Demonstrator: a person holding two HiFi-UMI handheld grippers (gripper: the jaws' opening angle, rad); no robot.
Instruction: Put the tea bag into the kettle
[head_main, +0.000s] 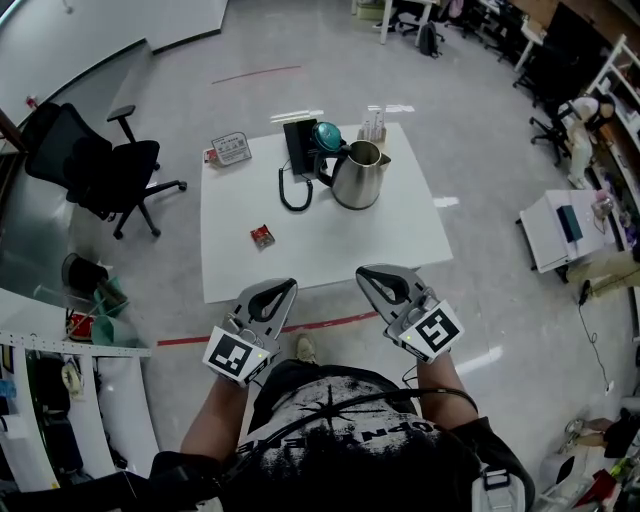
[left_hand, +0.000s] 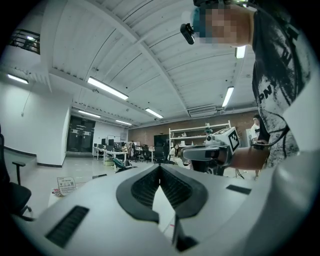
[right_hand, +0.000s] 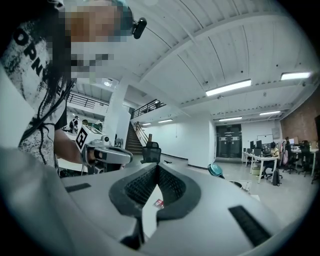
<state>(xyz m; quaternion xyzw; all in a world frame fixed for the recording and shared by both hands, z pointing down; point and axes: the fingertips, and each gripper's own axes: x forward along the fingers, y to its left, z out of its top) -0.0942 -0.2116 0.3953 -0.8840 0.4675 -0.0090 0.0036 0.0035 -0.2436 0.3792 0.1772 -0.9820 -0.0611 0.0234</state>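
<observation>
On the white bench (head_main: 400, 250), far side: steel kettle (head_main: 358, 176). At the near edge: left hand-held gripper (head_main: 289, 284) and right hand-held gripper (head_main: 363, 272), both pressed together, pinching nothing. Left of middle, lying flat: small red tea bag (head_main: 262, 236). Probably light, limp, easily crushed; best pinched gently by one edge.

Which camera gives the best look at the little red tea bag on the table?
The head view: the tea bag lies in full sight on the white table, left of the kettle. The right gripper view shows the tea bag only as a tiny red speck; the left gripper view shows none of it.
</observation>
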